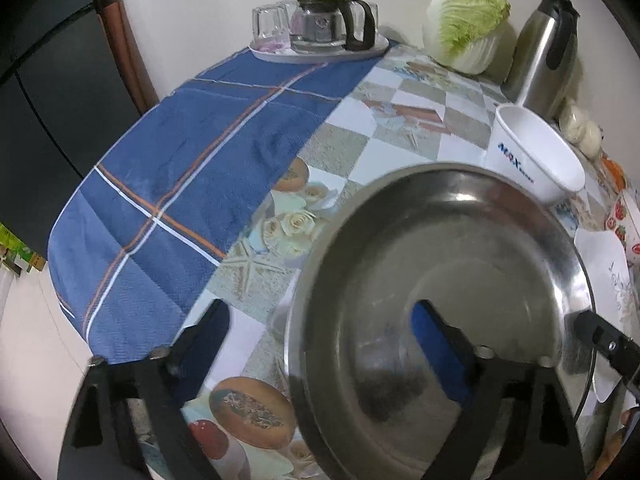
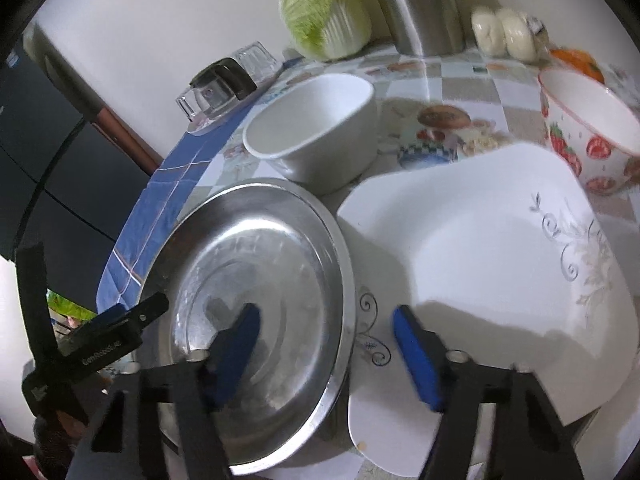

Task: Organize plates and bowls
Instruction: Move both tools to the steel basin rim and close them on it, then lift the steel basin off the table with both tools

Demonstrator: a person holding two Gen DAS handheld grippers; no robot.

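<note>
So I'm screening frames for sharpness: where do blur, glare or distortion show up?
Left wrist: steel plate edge smeared by motion blur, fisheye bends the blue cloth. Right wrist: glare on the steel plate, soft shadows across the white square plate, blue pads slightly blurred.

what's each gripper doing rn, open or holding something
Left gripper: open, straddling the steel plate's rim, not clamped.
Right gripper: open, holding nothing.

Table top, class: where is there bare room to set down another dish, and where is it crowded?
The blue cloth between the glass tray and the steel plate is bare. So is the patterned strip between the cabbage and the white bowl. It is crowded where the steel plate, white square plate, white bowl and strawberry bowl bunch together.
</note>
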